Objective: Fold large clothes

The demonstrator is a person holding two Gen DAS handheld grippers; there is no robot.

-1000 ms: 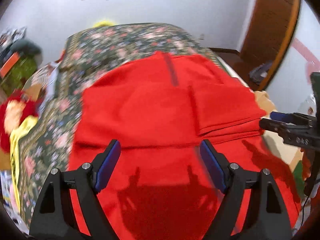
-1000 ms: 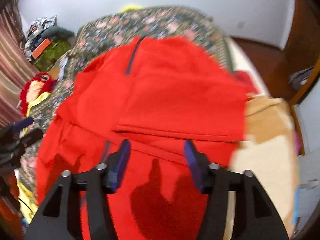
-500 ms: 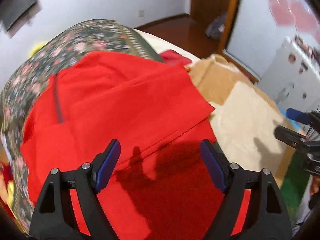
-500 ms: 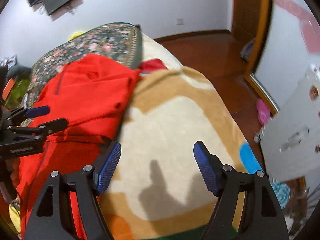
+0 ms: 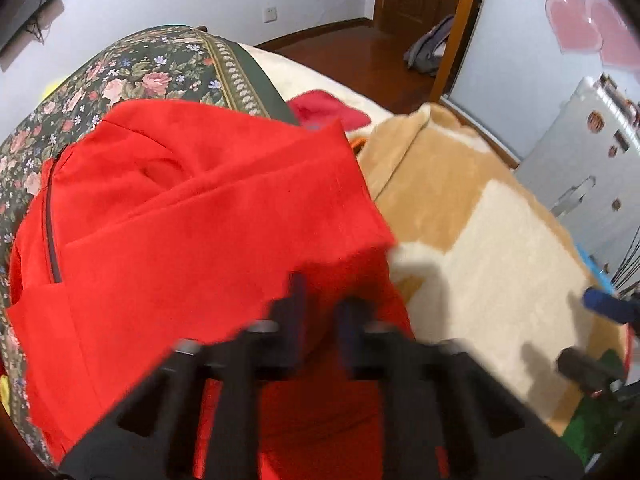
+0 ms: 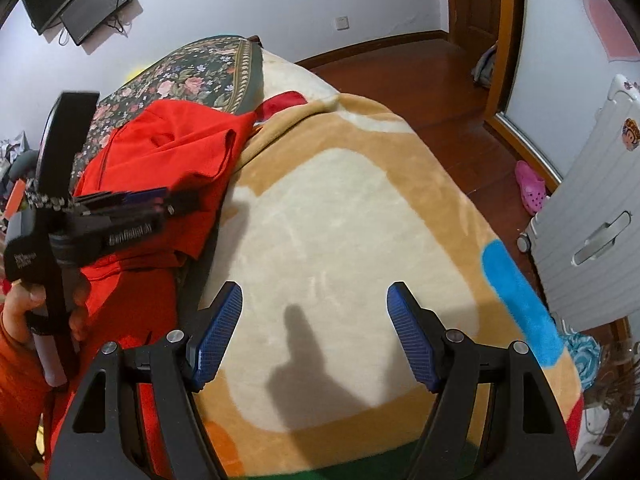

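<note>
Two grippers work over a bed whose right half is covered by a tan and cream blanket [image 6: 320, 208] and whose far left carries a dark floral bedspread [image 5: 132, 68]. Toward 1 o'clock in the right wrist view, brown wooden floor [image 6: 408, 68] runs from the bed's edge to a doorway, and at 3 o'clock a white suitcase [image 6: 592, 216] stands close to the bed's side, with a pink shoe [image 6: 530, 186] on the floor beside it. Folded in layers, the red garment [image 5: 192, 232] lies on the left part of the bed, its long axis running from 7 o'clock toward 1 o'clock in the left wrist view, its far right corner pointing to 1 o'clock and touching the blanket. Motion-blurred, the left gripper [image 5: 320, 316] has its jaws drawn close together at the garment's near right edge; whether cloth is pinched between them I cannot tell. Over bare blanket, the right gripper [image 6: 314, 340] has its jaws spread wide apart, holding nothing.
</note>
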